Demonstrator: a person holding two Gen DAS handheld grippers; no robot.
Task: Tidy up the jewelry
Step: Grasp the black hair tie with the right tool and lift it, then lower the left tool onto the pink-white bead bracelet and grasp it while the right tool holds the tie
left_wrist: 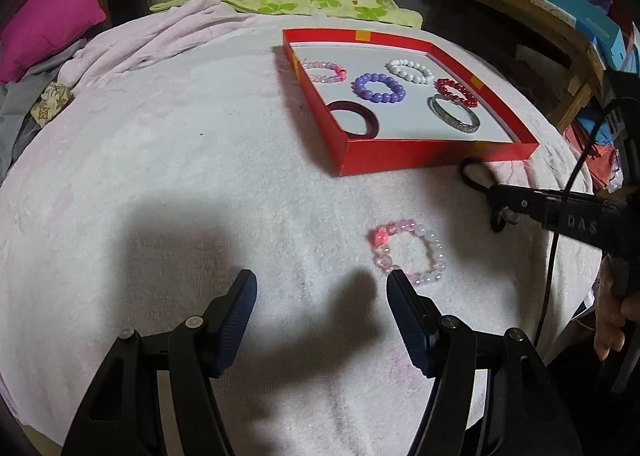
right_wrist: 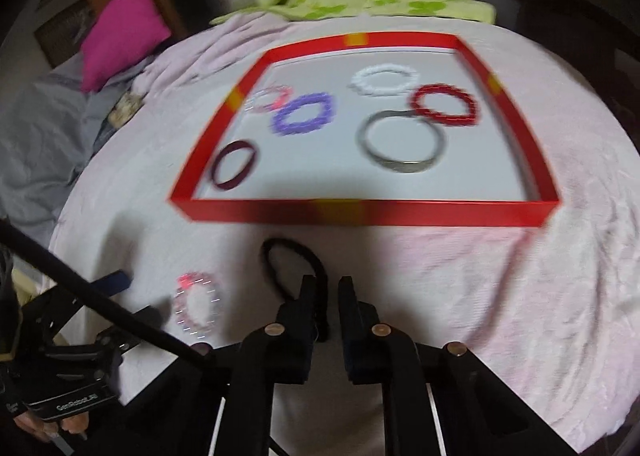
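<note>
Red tray (left_wrist: pixel 432 158) sits on the pale pink blanket (left_wrist: pixel 180 160) with five bracelets and bangles inside: a purple beaded one (left_wrist: pixel 378 87), white (left_wrist: pixel 410 70), red (left_wrist: pixel 458 90), a silver bangle (left_wrist: pixel 454 118) and a dark maroon bangle (left_wrist: pixel 352 118), plus a small pink bracelet (left_wrist: pixel 324 71) in the far corner; another pink beaded bracelet (left_wrist: pixel 408 252) lies loose on the blanket just beside the left tool (left_wrist: pixel 322 290), which hangs wide with nothing in it; the right tool (right_wrist: pixel 326 288) is narrowed down near the tray's front wall, a black hair tie (right_wrist: pixel 296 268) by its left finger, can't tell if it's actually pinched
</note>
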